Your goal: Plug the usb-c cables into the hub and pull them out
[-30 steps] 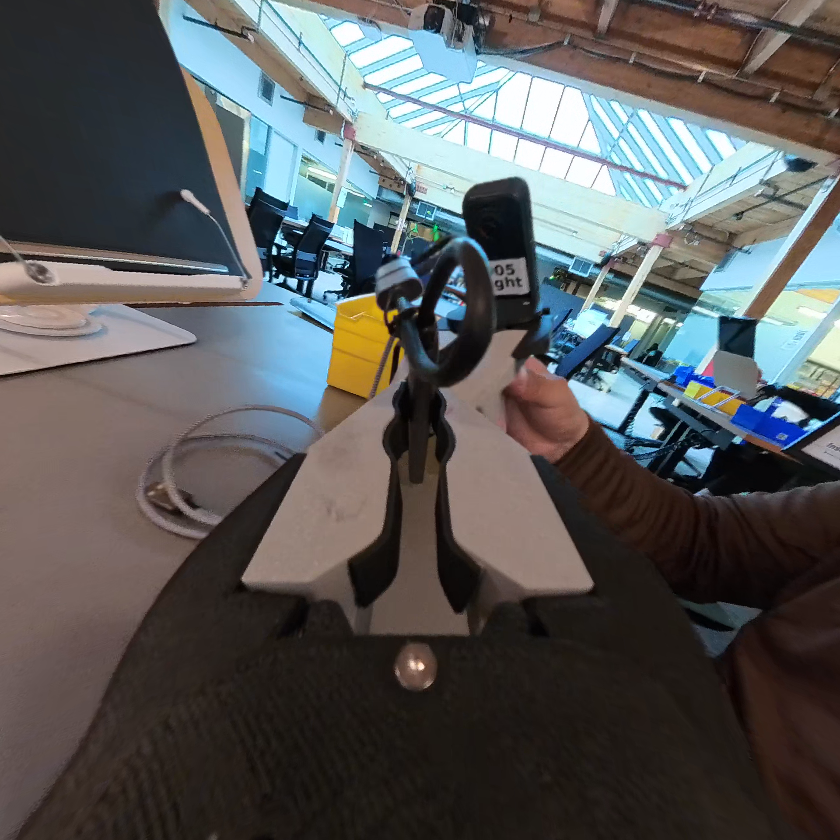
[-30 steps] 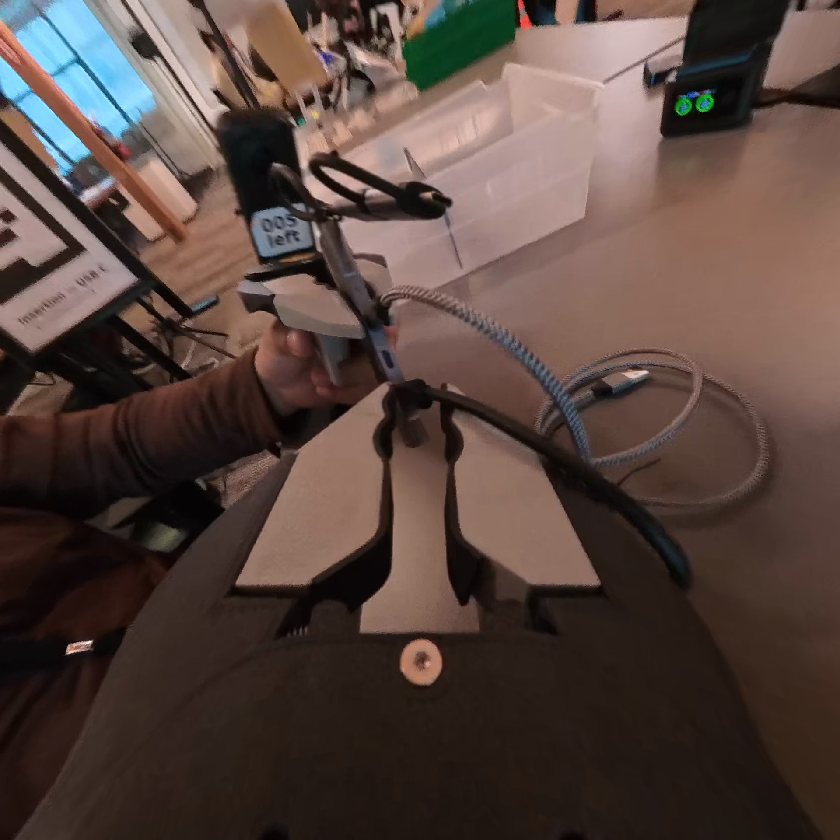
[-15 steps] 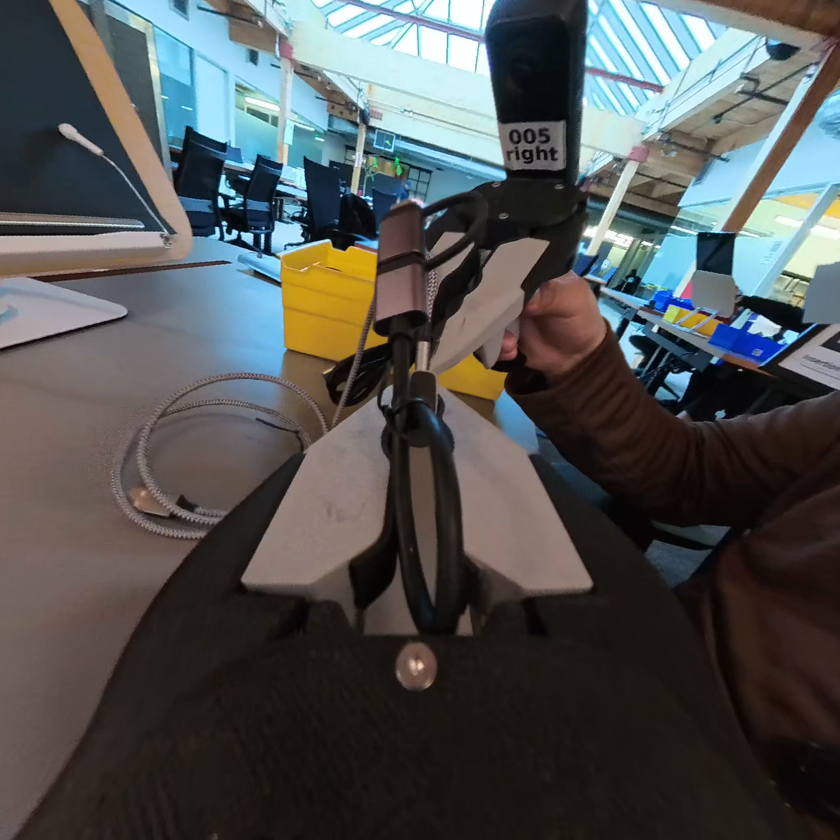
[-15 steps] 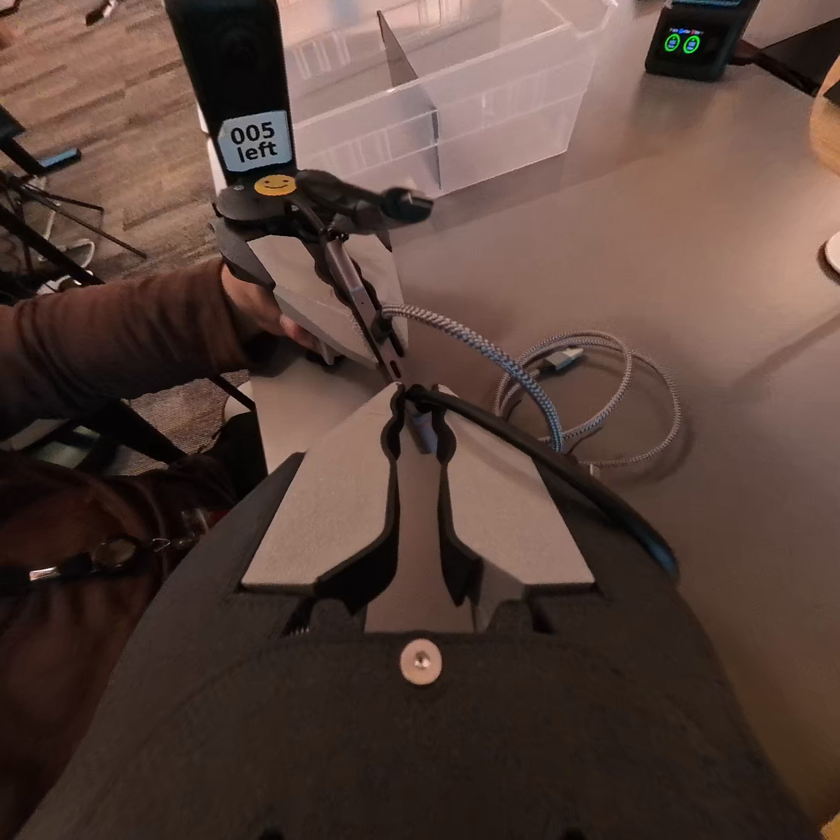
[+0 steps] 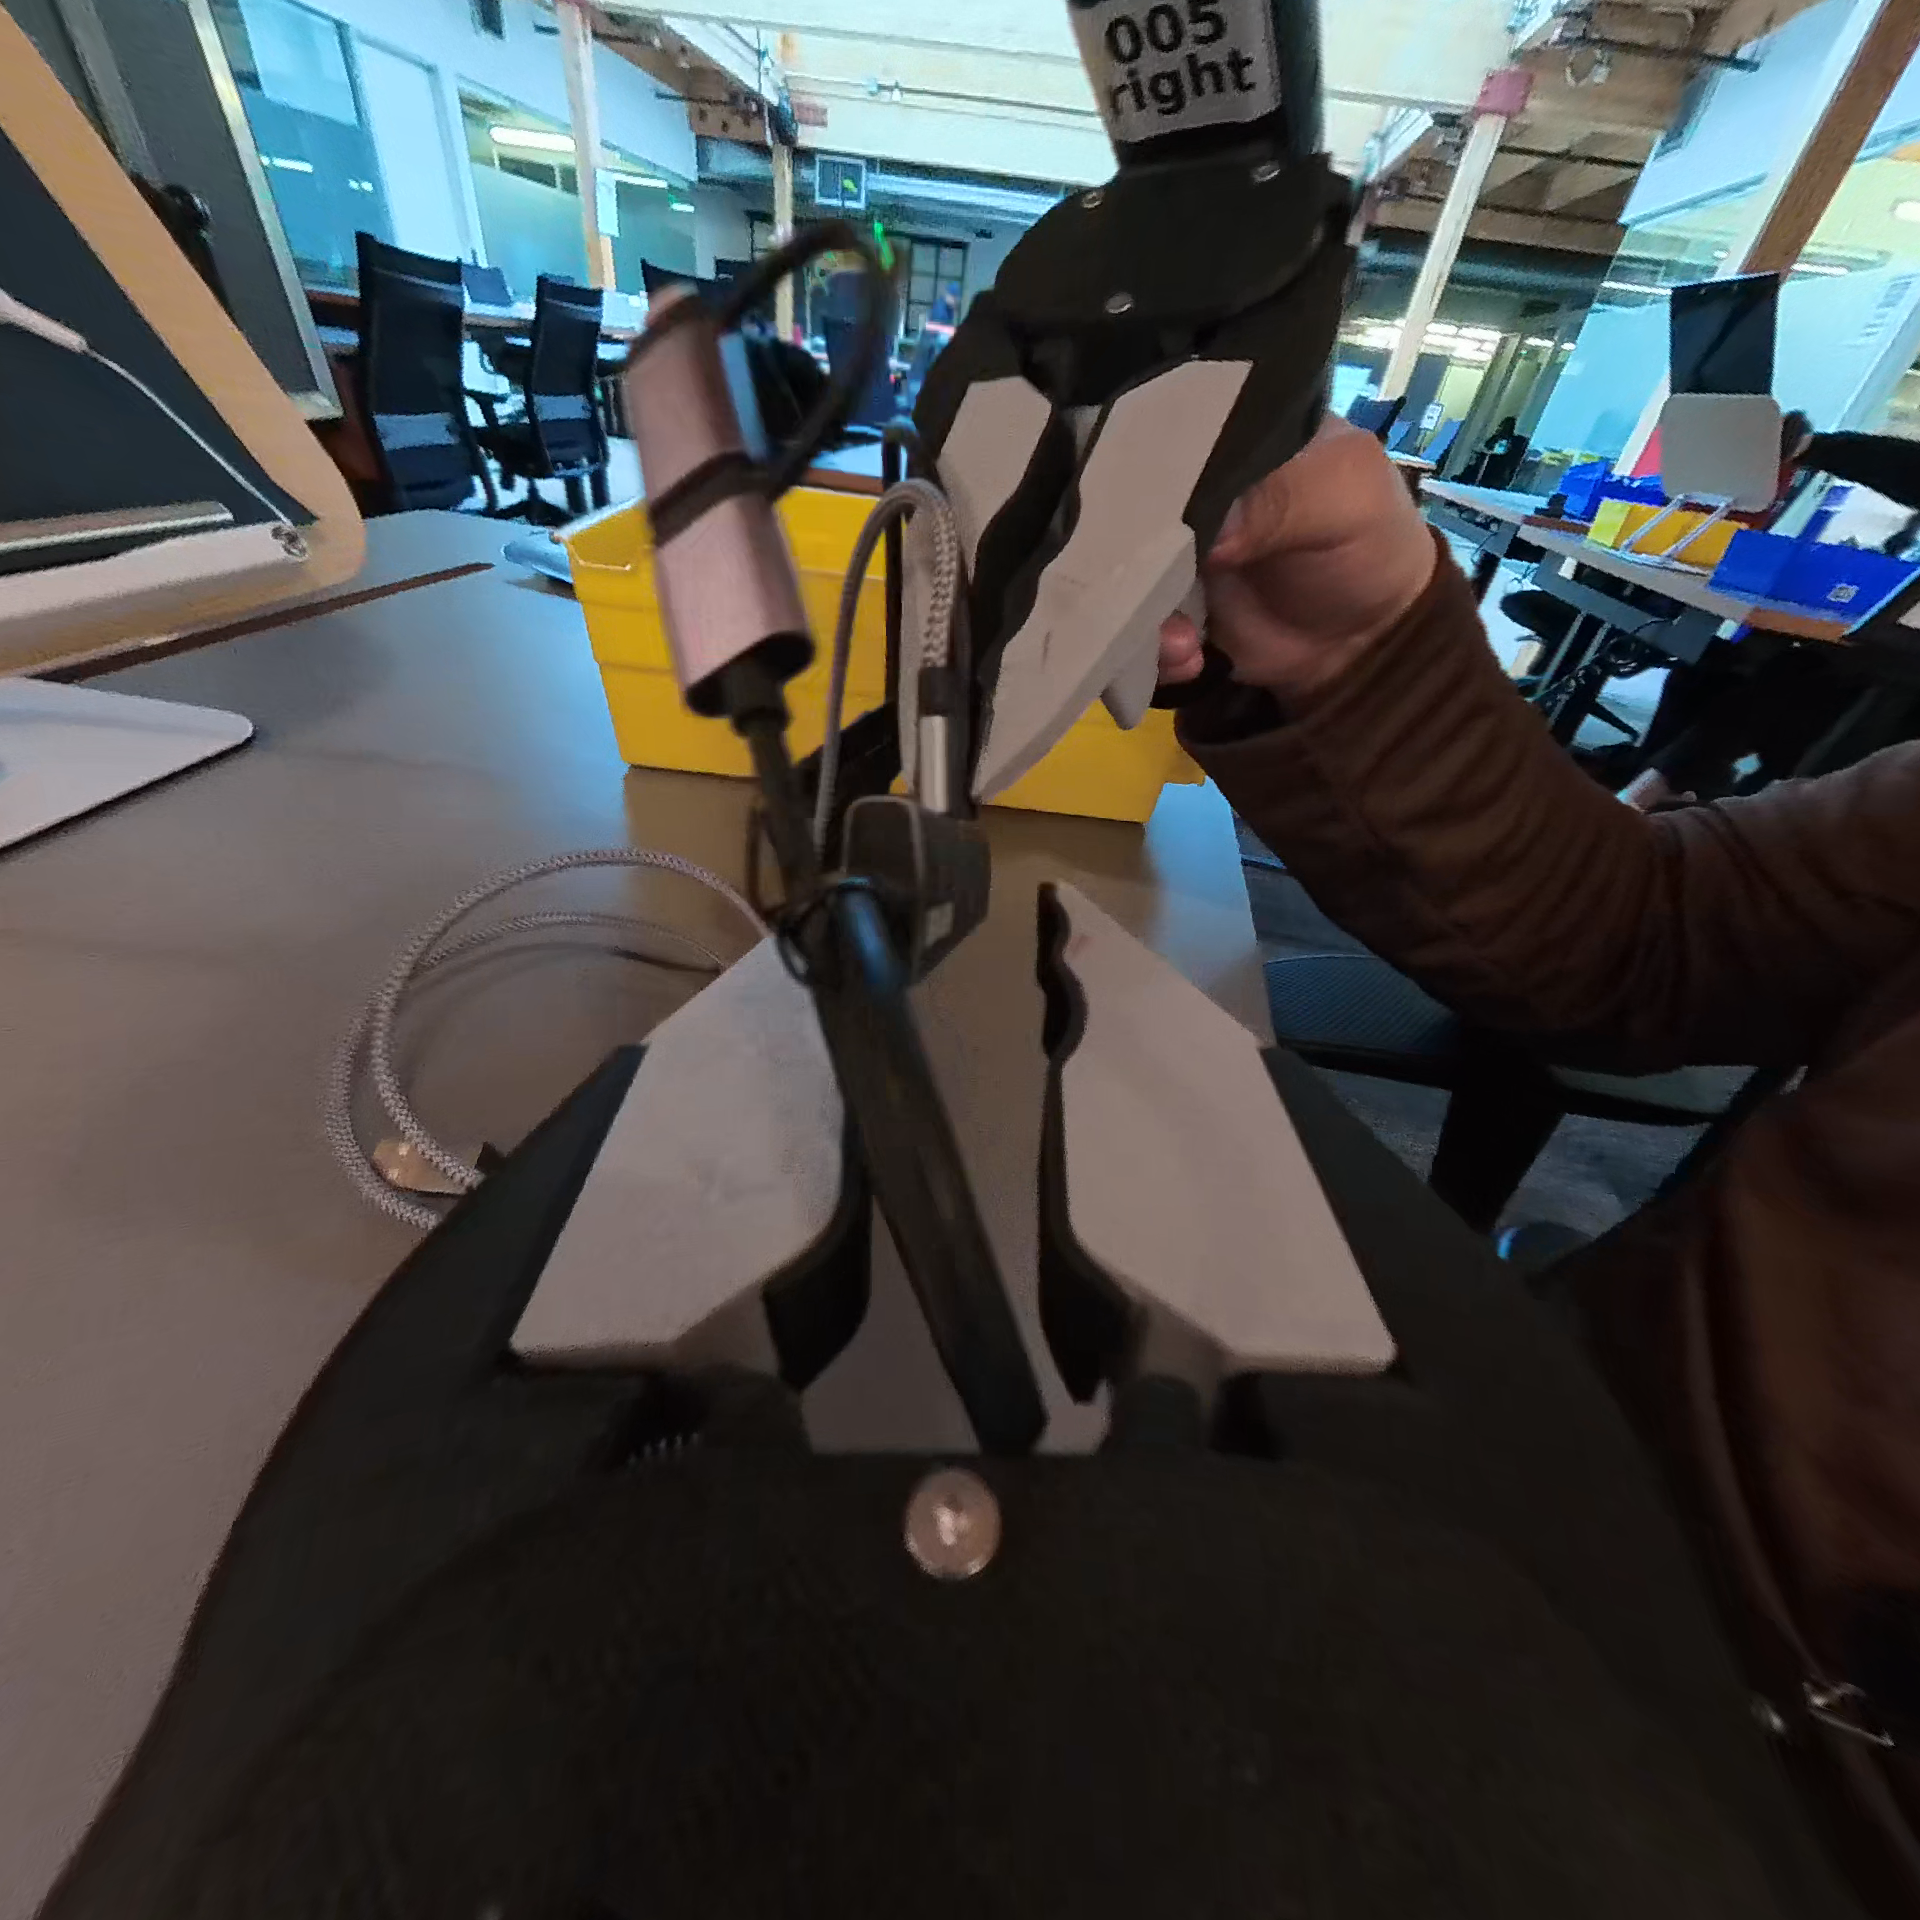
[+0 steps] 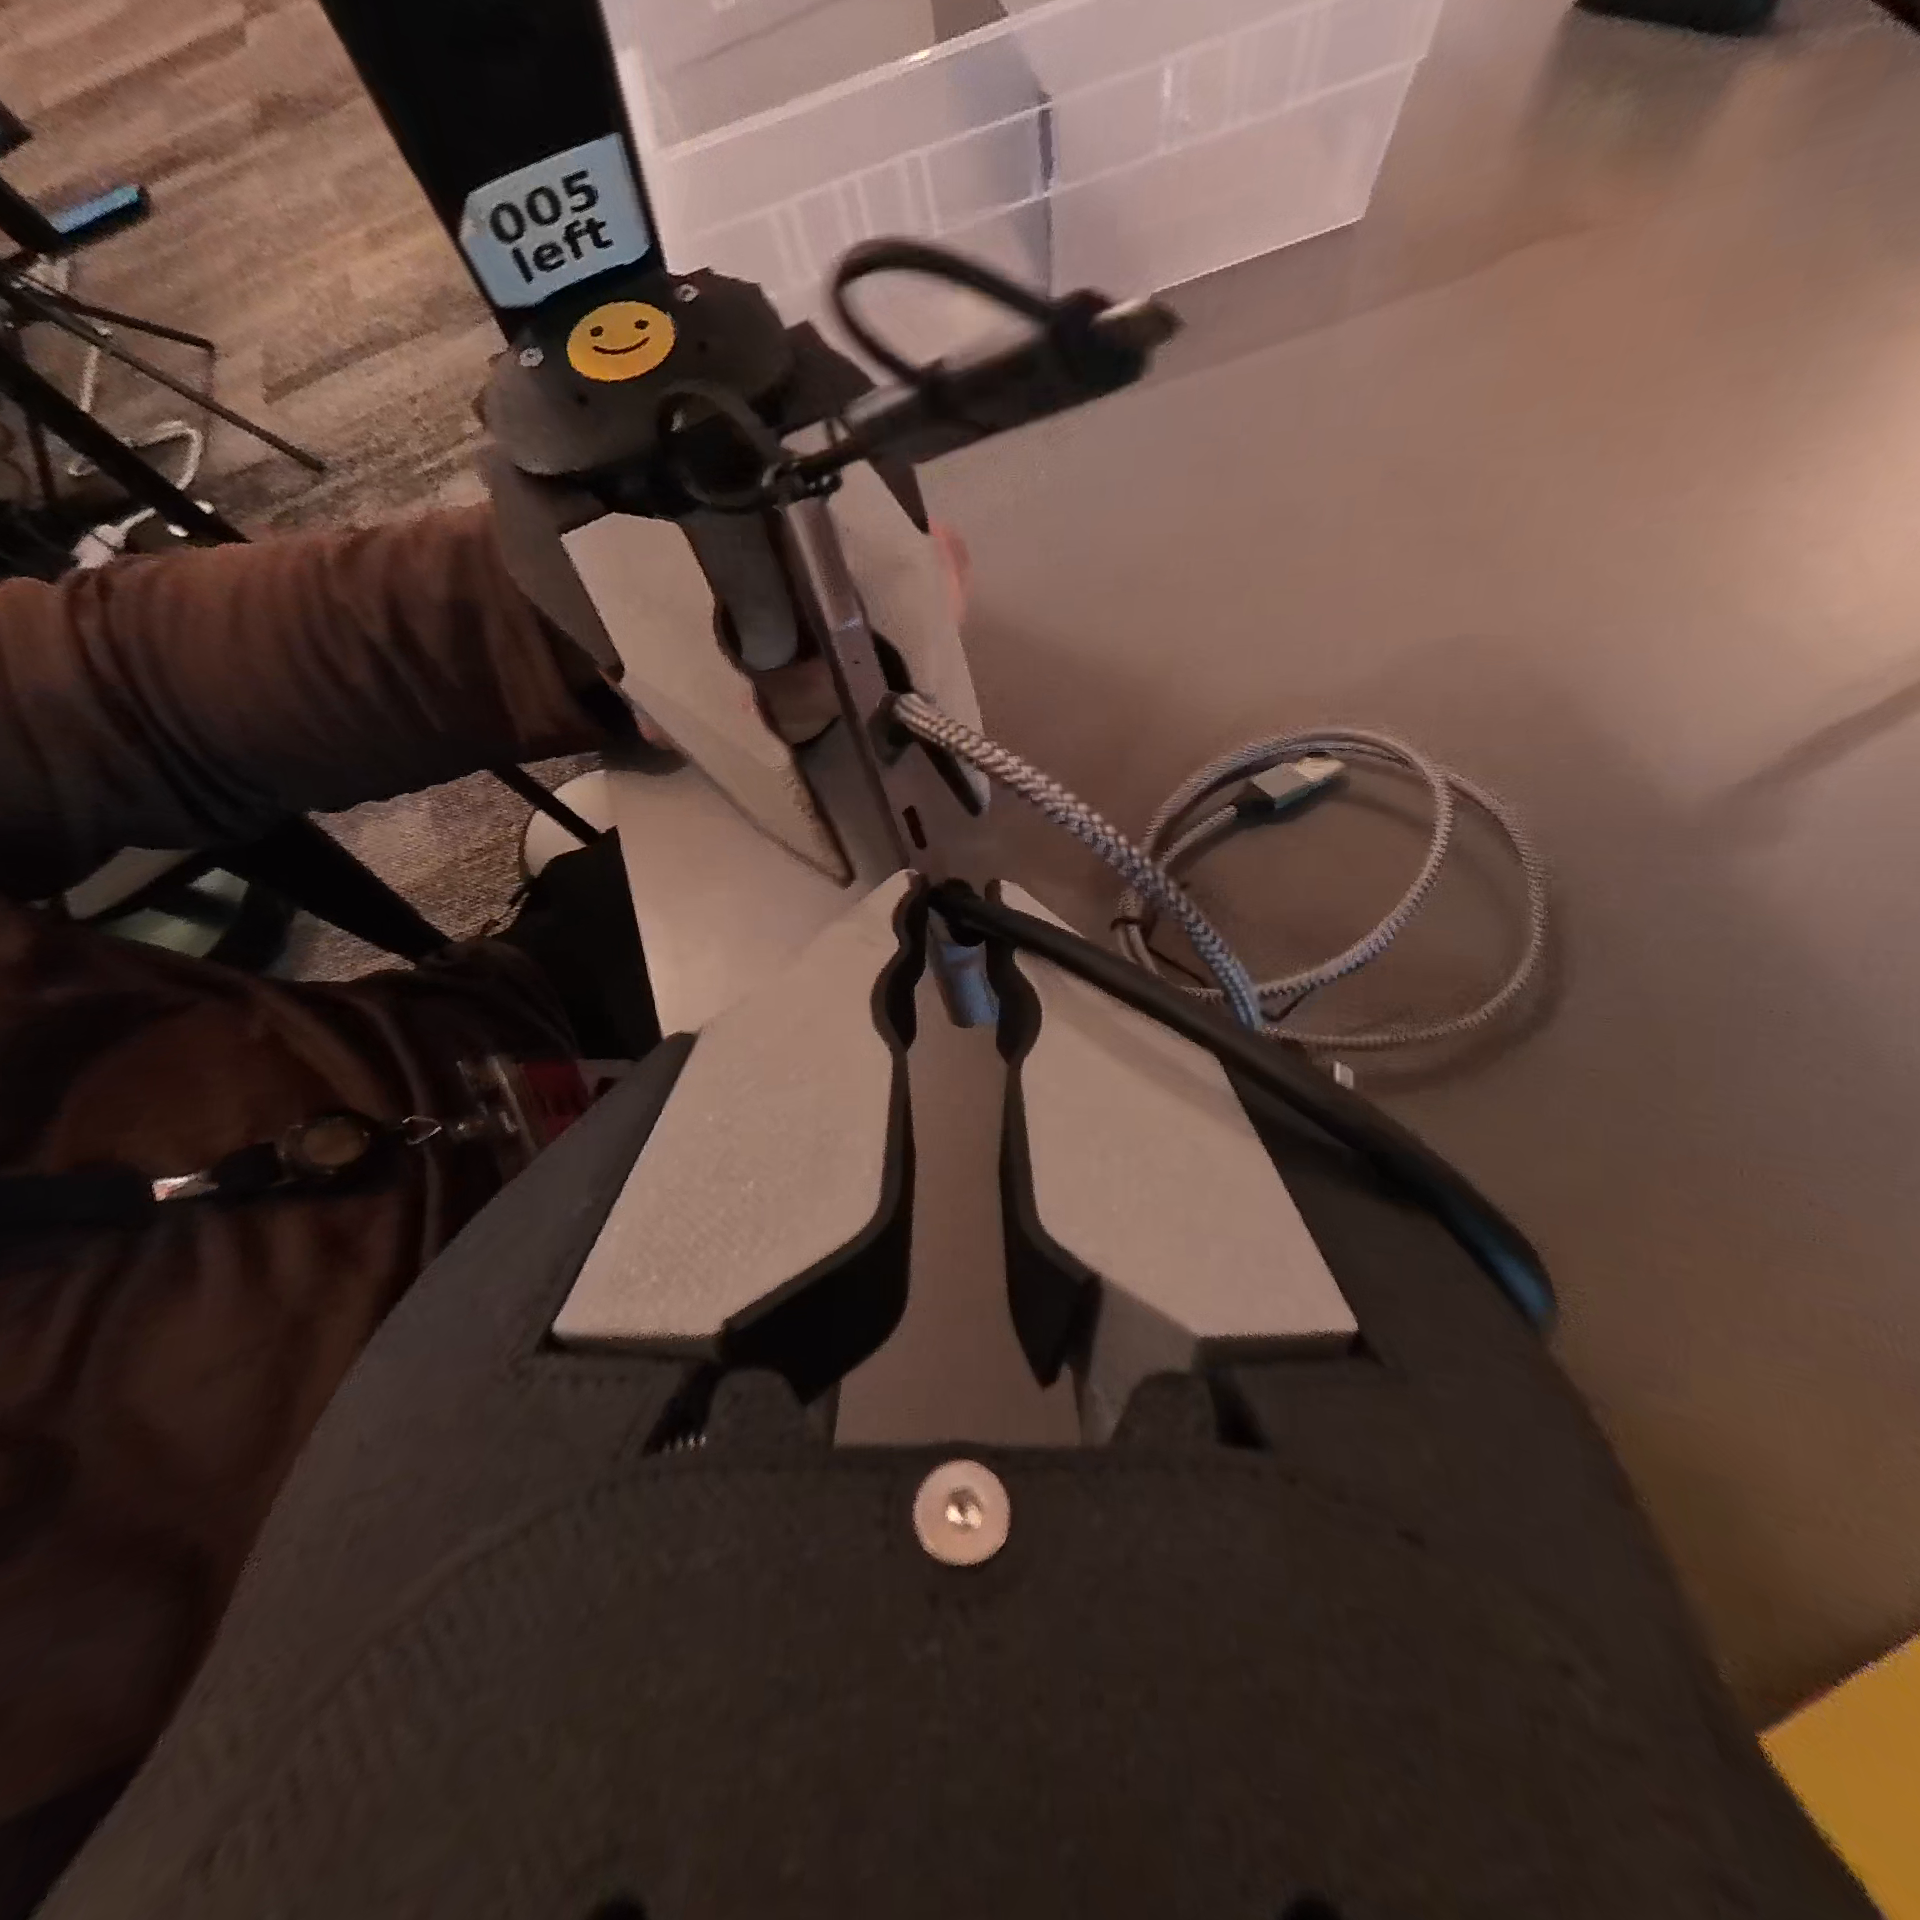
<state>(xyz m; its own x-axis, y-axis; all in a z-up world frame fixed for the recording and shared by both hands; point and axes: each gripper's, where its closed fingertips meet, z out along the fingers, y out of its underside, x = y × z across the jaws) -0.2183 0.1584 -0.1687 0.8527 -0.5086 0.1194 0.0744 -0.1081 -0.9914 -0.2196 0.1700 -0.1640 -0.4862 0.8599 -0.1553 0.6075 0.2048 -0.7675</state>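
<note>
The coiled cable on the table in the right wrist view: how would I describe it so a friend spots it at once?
Start at the wide grey table, just nearer than the clear plastic box. There lies a silver-grey braided cable wound in flat loops. Unlike the smooth black cable pinched in the near claw, it is pale and woven.

The right gripper [image 6: 954, 935] is pinched tight on a small grey plug [image 6: 961, 977], a black cable [image 6: 1288, 1101] trailing off over its right finger. Just ahead, the left gripper [image 6: 883, 769] — held by a brown-sleeved arm [image 6: 260, 675] — carries the slim grey hub [image 6: 868, 717], with a braided cable [image 6: 1091, 852] plugged into its side. That cable drops to a loose coil [image 6: 1455, 935] on the grey table [image 6: 1558, 520], near a clear plastic bin [image 6: 1039, 145].
</note>
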